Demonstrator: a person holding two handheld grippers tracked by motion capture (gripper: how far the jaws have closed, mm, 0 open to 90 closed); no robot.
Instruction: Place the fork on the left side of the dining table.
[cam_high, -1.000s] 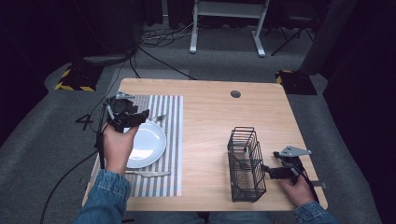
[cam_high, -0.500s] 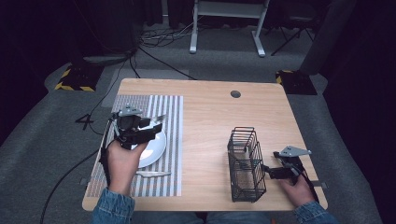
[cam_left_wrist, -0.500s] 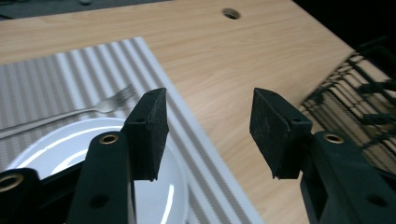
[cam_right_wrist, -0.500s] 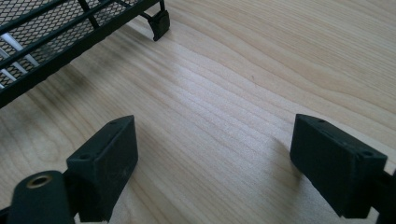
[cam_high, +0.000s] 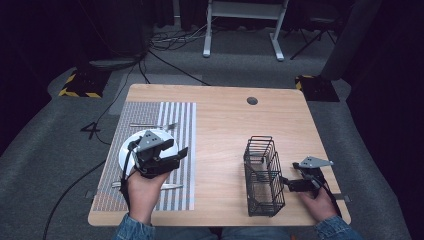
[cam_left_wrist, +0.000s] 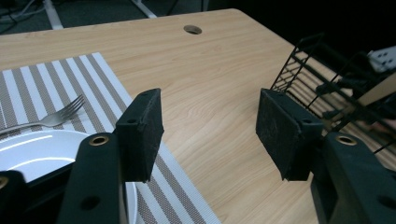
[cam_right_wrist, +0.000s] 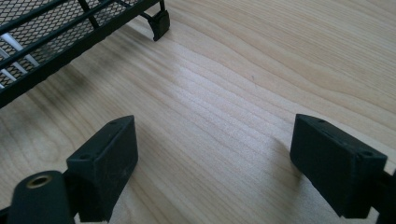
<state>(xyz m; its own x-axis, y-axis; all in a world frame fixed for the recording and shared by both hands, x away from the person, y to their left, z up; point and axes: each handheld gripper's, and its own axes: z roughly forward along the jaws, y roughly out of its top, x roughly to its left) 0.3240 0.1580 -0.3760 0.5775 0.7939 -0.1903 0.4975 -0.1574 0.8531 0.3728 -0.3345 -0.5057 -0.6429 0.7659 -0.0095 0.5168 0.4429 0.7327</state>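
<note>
We have our left gripper (cam_high: 175, 156) hovering over the right edge of the white plate (cam_high: 126, 150), its jaws spread wide and holding nothing. The plate sits on the striped mat (cam_high: 182, 125) at the left of the table (cam_high: 225, 120), with a fork (cam_high: 150, 125) lying on the mat just beyond it and a knife (cam_high: 167, 186) on the near side, both with their long axes running left to right across the table.

Our right gripper (cam_high: 285, 183) rests low at the table's near right corner, jaws also open and empty, pointing at the black wire basket (cam_high: 262, 175) just beside it.

What the coming move seems to turn on is this: the basket lies well to the right of the left gripper, across a stretch of bare wood (the left gripper view looks that way, with the basket (cam_left_wrist: 322, 79) beyond its right jaw). The cutlery and plate are all nearer the left hand, so we judge that hand does the picking, while the right steadies the basket.
</note>
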